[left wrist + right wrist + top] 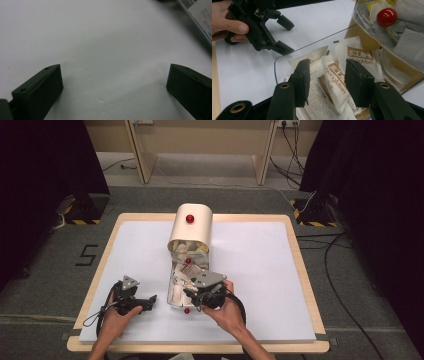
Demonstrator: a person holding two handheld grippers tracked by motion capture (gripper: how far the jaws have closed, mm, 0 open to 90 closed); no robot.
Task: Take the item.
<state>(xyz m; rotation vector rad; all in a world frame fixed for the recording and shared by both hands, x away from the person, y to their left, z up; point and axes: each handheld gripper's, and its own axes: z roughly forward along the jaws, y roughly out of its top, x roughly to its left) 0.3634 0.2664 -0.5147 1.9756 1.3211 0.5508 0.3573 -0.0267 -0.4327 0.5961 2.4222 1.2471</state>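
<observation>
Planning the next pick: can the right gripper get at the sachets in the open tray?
Probably yes. The right gripper hangs over the tray, jaws either side of a sachet, nothing covering them.

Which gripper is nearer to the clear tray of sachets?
Right. The right gripper hangs over the clear tray, jaws either side of a sachet. The left gripper rests beside the tray, apart from it.

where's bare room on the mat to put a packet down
Free: the white mat right of the clear tray, and the far-left stretch beyond the left gripper. Crowded: the middle, with dispenser, tray and right gripper.
</observation>
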